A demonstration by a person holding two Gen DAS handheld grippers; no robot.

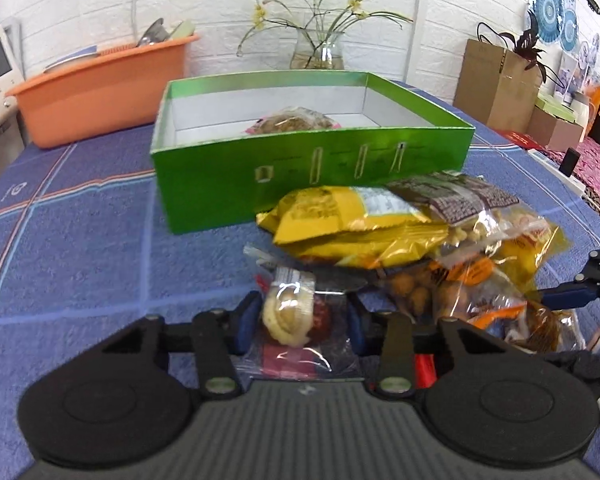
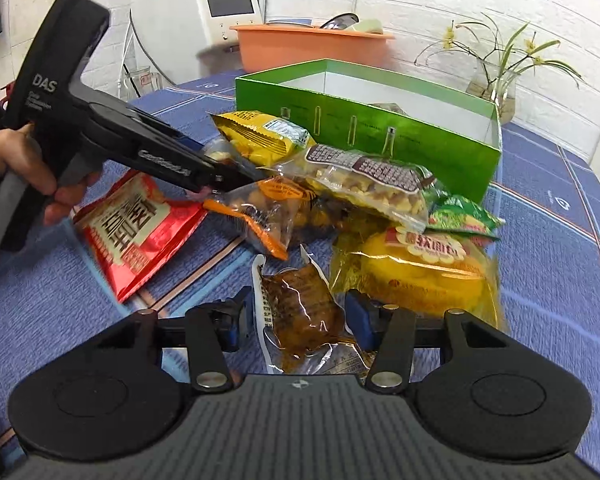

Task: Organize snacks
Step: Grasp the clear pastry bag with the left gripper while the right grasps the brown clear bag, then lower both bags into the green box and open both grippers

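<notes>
In the left wrist view my left gripper (image 1: 300,326) is shut on a small clear packet (image 1: 290,314) with a pale snack and a red piece inside. Behind it lies a pile of snacks topped by a yellow bag (image 1: 340,224). The green box (image 1: 312,168) stands further back with one packet (image 1: 292,120) inside. In the right wrist view my right gripper (image 2: 298,318) is open around a brown vacuum packet (image 2: 300,312), its pads close beside it. The left gripper (image 2: 220,160), held by a hand, reaches into the pile from the left. The green box (image 2: 380,136) is beyond.
A red packet (image 2: 136,228), an orange-trimmed clear bag (image 2: 268,212), a peanut bag (image 2: 372,184), a green bag (image 2: 460,212) and a yellow cake (image 2: 424,276) lie on the blue tablecloth. An orange basin (image 1: 100,88) and a flower vase (image 1: 320,48) stand behind the box.
</notes>
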